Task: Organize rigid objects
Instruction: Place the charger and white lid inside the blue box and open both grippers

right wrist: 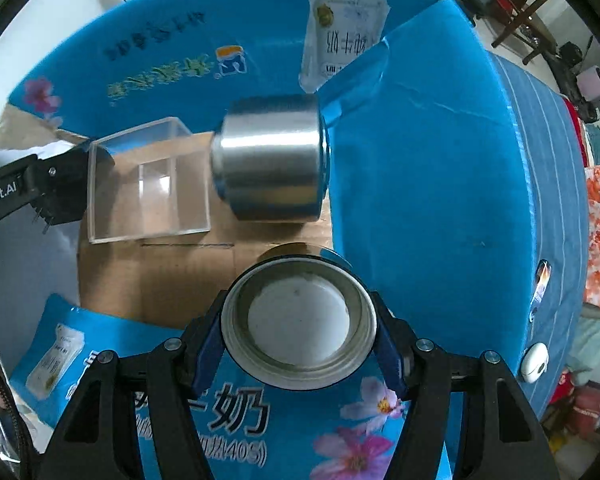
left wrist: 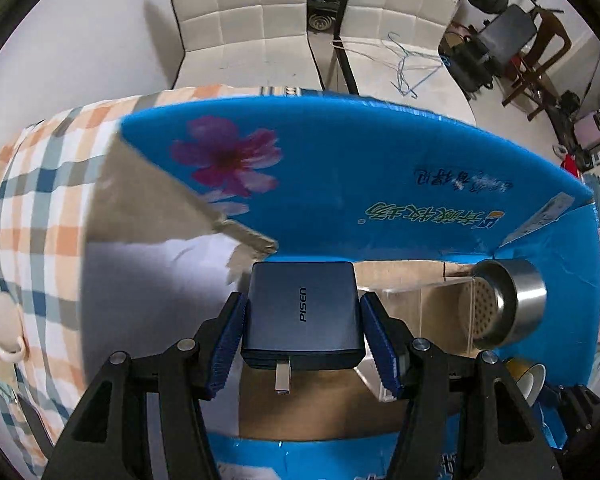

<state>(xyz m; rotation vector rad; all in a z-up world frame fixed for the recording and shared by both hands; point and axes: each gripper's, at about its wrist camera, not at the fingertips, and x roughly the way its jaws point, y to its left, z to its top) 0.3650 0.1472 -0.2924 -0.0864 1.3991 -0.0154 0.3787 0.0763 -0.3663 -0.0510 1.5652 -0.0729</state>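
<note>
My left gripper (left wrist: 303, 346) is shut on a dark blue-grey PISEN charger (left wrist: 302, 314), prongs toward the camera, held over the open blue cardboard box (left wrist: 380, 184). My right gripper (right wrist: 300, 338) is shut on a round metal lid (right wrist: 299, 322), its white-lined hollow side facing the camera, over the same box (right wrist: 440, 168). On the box floor lie a steel canister (right wrist: 270, 158) on its side and a clear acrylic cube (right wrist: 150, 182). In the left wrist view the canister (left wrist: 508, 304) shows its perforated end beside the cube (left wrist: 416, 312). The left gripper's black body (right wrist: 40, 188) shows at the left edge.
The box stands on a checked orange-and-blue cloth (left wrist: 40, 208). White padded chairs (left wrist: 240, 20) stand behind it, with dark furniture (left wrist: 512, 40) at the back right. A white mouse-like object (right wrist: 534, 362) lies right of the box on blue striped fabric (right wrist: 556, 184).
</note>
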